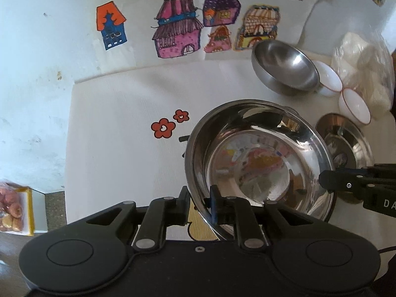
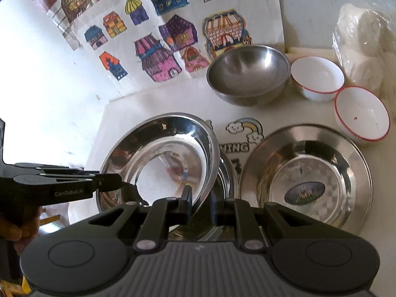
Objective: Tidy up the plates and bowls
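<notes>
left gripper (image 1: 200, 204) clamps steel plate (image 1: 259, 158) rim; right gripper (image 2: 201, 204) clamps opposite rim, plate tilted above table (image 1: 118, 113).

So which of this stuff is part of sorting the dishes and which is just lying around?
For the job: tilted steel plate held by both grippers, steel plate under it, labelled steel plate, steel bowl, two red-rimmed white bowls.

Lying about: house drawings, plastic bag.
</notes>
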A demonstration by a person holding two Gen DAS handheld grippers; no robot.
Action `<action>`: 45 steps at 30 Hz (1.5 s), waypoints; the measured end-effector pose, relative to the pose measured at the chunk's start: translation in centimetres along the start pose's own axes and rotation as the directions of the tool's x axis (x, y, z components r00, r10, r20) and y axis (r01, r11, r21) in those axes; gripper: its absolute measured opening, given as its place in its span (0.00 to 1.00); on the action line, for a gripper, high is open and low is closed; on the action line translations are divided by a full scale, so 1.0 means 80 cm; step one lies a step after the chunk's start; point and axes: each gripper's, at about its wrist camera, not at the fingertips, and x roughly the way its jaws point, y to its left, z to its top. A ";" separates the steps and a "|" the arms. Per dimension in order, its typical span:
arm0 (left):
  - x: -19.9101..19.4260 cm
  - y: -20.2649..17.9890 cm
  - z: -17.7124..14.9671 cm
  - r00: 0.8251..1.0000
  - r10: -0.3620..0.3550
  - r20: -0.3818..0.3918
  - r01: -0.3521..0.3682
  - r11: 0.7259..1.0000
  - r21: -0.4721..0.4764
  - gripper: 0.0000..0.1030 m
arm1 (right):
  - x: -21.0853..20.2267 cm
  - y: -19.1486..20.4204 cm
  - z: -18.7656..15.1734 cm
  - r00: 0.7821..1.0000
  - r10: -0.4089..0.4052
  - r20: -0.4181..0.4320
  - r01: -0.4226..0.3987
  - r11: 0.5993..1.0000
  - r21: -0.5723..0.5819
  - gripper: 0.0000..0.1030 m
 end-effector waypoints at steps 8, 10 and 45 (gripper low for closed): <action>-0.003 -0.013 -0.004 1.000 0.025 -0.010 -0.024 0.998 0.056 0.19 | -0.001 -0.002 -0.006 1.000 -0.003 -0.024 0.003 1.000 0.001 0.17; -0.001 -0.015 -0.005 1.000 0.027 -0.015 -0.026 0.998 0.064 0.19 | -0.001 -0.003 -0.008 0.999 -0.006 -0.031 0.006 1.000 0.002 0.17; 0.003 -0.011 0.004 0.999 0.041 -0.032 -0.039 0.998 0.050 0.31 | -0.005 -0.003 -0.017 0.998 -0.043 -0.048 0.043 0.999 0.011 0.37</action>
